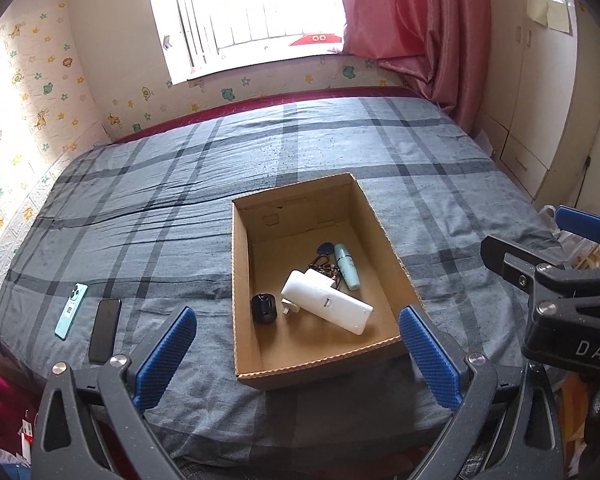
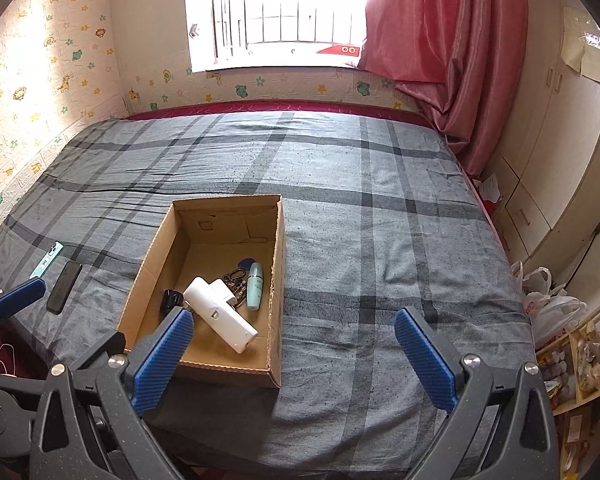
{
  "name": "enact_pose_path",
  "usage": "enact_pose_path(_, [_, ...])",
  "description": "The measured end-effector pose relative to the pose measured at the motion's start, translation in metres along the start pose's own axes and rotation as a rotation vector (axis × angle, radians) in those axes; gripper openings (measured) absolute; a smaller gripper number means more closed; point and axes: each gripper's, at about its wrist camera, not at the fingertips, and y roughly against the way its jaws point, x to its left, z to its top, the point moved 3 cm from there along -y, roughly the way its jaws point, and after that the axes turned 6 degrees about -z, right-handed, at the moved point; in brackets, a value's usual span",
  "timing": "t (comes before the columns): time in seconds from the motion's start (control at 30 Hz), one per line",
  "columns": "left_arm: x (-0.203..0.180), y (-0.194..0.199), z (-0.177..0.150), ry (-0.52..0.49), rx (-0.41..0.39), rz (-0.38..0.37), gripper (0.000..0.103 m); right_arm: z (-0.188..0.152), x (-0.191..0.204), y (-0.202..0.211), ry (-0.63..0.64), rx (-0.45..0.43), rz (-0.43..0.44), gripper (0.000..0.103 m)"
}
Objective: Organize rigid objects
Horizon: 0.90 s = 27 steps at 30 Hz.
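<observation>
Nearest the lens, your left gripper (image 1: 298, 352) fills the bottom of the left wrist frame. Its blue pads (image 1: 164, 356) stand wide apart with nothing between them. They hang over the near edge of the bed (image 1: 340, 148), straddling the near end of the cardboard box (image 1: 241, 264).

Your right gripper (image 2: 294, 358) sits the same way at the bottom of the right wrist frame: spread wide, empty, its left pad (image 2: 162, 360) overlapping the box's near left corner in the picture. Whether it touches the cardboard, you cannot tell.

The box lies open-topped at frame centre on the grey plaid sheet. Inside, toward its near half:
- a white handheld device (image 1: 327, 299), lying slanted, with a white plug adapter (image 1: 290, 307) at its left end;
- a small black rounded object (image 1: 263, 308) left of that, by the left wall;
- a bunch of keys with a blue fob (image 1: 325, 258) just behind the white device;
- a pale teal bottle (image 1: 347, 266) lying beside the keys, on their right.

Outside the box, lower left of the left wrist frame, two phones lie side by side on the sheet: a black phone (image 1: 105, 330) nearer, a teal phone (image 1: 71, 311) to its left. Both are well apart from the box.

Far end: a bright window (image 1: 248, 12) at top centre, a pink curtain (image 1: 412, 20) to its right, and pale cupboards (image 1: 540, 100) at the right edge.
</observation>
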Motion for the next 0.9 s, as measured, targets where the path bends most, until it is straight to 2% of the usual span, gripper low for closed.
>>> enact_pose_path(0.17, [-0.0039,-0.0012,-0.0002,-0.006,0.004,-0.032,0.103,-0.0015,0.0032,0.0008,0.009,-0.001,0.004,0.103])
enact_pose_path(0.9, [-0.0036,-0.0004,0.0047,-0.009,-0.006,-0.031,0.103,-0.0027,0.0051,-0.0013,0.001,-0.008,0.004,0.103])
